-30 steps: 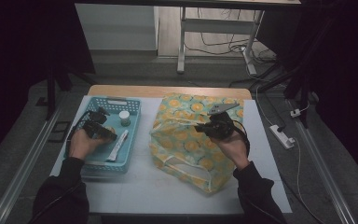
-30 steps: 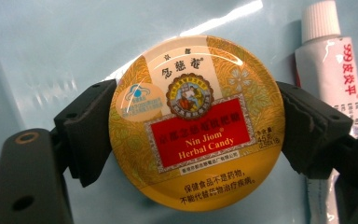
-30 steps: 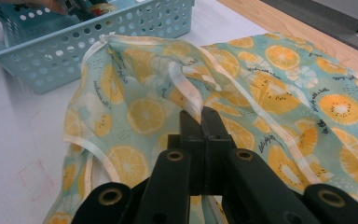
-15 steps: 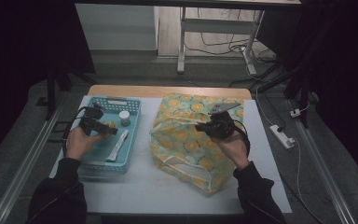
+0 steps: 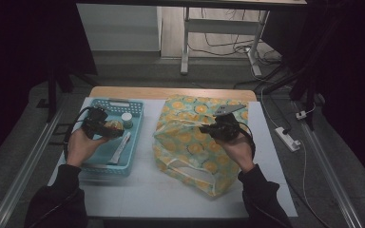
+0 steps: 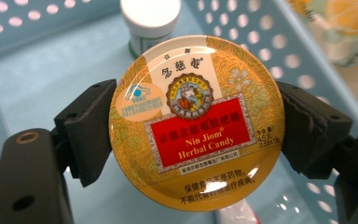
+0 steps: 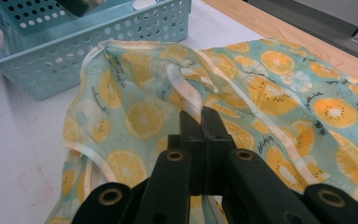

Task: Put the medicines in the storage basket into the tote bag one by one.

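Note:
A round yellow candy tin (image 6: 196, 122) with a red label hangs over the blue plastic basket (image 5: 137, 113), and my left gripper (image 5: 105, 129) is shut on it. Its black pads (image 6: 91, 126) press on the tin's two sides. Below the tin, a white-capped bottle (image 6: 151, 18) stands on the basket floor. A teal cloth bag (image 5: 190, 142) printed with orange slices lies at the table's middle. My right gripper (image 7: 201, 116) is shut on the pale trim of the bag's rim and holds it raised. In the high view, this right gripper (image 5: 209, 129) sits over the bag's top.
A flat white packet (image 5: 121, 148) lies in the basket beside the bottle (image 5: 127, 118). The basket (image 7: 98, 51) stands just left of the bag (image 7: 279, 93). A white mat (image 5: 171, 190) covers the table. A power strip (image 5: 287, 137) lies on the floor at the right.
My left gripper has risen a little over the basket with the tin in it. The right gripper and the bag rim have kept still.

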